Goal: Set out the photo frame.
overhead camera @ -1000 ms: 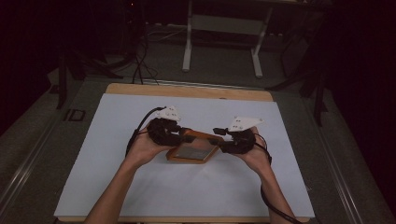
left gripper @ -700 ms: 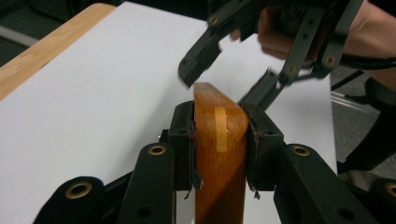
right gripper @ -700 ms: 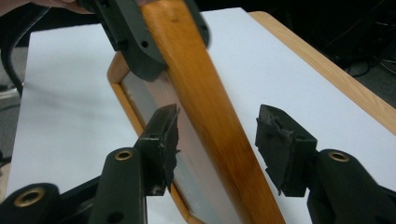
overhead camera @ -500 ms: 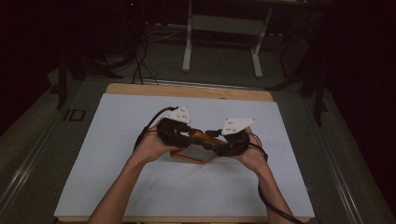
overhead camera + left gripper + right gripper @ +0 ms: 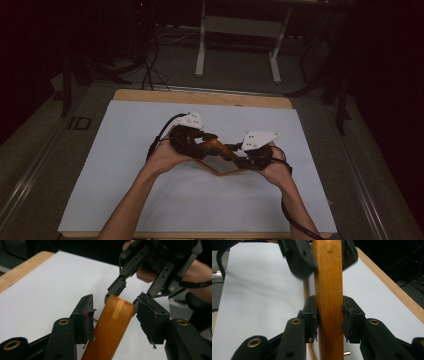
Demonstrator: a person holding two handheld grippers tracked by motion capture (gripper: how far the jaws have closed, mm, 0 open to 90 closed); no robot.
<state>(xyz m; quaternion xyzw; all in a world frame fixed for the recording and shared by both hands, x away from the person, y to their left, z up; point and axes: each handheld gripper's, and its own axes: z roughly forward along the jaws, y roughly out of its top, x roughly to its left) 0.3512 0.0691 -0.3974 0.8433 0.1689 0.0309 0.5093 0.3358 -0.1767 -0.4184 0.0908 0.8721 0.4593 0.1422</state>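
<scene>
A brown wooden frame (image 5: 220, 171) is held up off the white sheet (image 5: 125, 200), standing on a corner like a diamond. Both grippers hold its thick top bar (image 5: 220, 147). My left gripper (image 5: 209, 142) clamps the bar from the left; in the left gripper view its jaws (image 5: 115, 320) flank the orange-brown bar (image 5: 112, 327). My right gripper (image 5: 238, 155) clamps the same bar from the right, and its pads (image 5: 348, 320) press on both sides of the bar (image 5: 329, 302). The two grippers sit close together, almost touching.
The white sheet covers a wooden-edged table (image 5: 200, 97). Cables trail from both grippers (image 5: 160, 137). Beyond the table's far edge stand a white table frame (image 5: 235, 45) and more cables on a dark floor. A thin wooden rim (image 5: 306, 290) and a small metal peg (image 5: 347, 353) show beside the bar.
The two grippers have come closer together, and the frame has turned and risen from lying nearly flat to standing on a corner.
</scene>
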